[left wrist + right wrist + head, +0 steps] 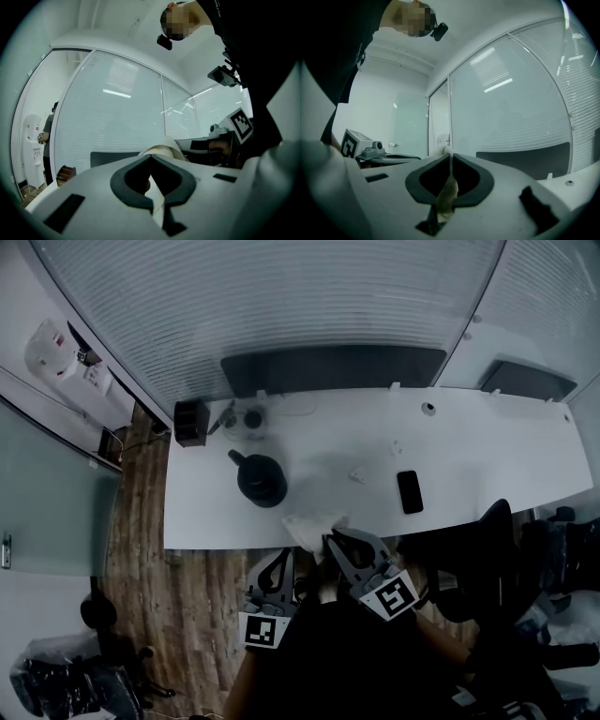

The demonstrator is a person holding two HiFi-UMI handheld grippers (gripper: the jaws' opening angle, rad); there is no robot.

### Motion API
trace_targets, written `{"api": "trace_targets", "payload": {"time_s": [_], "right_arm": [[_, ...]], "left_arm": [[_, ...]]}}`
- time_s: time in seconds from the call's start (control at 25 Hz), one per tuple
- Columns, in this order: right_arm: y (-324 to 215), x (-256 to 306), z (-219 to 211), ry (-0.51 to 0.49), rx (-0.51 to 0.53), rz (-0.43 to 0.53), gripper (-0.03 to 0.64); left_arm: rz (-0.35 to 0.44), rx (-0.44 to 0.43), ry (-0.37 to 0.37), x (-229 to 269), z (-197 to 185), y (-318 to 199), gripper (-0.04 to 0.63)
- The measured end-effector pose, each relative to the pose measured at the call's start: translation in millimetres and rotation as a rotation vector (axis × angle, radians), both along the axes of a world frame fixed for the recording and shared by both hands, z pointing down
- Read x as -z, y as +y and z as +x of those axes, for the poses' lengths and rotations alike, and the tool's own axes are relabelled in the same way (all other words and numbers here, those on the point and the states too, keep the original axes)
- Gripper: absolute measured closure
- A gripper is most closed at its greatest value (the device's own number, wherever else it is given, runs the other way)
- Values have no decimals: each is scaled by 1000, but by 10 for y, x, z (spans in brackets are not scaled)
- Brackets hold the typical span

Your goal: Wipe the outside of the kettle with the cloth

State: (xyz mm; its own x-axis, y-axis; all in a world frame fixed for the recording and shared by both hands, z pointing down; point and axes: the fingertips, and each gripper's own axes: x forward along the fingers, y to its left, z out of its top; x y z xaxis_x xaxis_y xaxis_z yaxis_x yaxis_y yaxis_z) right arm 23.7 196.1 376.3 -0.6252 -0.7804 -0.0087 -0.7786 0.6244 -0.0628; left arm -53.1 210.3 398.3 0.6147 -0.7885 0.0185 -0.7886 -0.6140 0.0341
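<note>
the only print in view is the black-and-white square marker on each gripper's cube, one at the left (264, 630) and one at the right (396, 595) (patterns, not letters); the left gripper (150, 157) has its jaws clenched, a pale strip of the cloth (314, 524) showing between them and more of it bulging past the tips; the right gripper (450, 156) is likewise clamped on a fold of that cloth; the cloth lies bunched at the near edge of the white surface (487, 456), just beside the one black kettle (262, 480) but not touching it; also on the surface are one dark phone (410, 491) and one black box (190, 422).
</note>
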Motion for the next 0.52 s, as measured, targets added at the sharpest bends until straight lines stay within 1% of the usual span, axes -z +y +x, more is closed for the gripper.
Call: {"api": "trace_targets", "payload": {"time_s": [0.32,0.52], "right_arm": [[40,32,-15,6,14,11,592],[6,-3,-25,19,19,13,592]], "left_arm": [[-3,3,-1,-12,8,11,591],[-3,-2,-15,-39,-1,-27,591]]}}
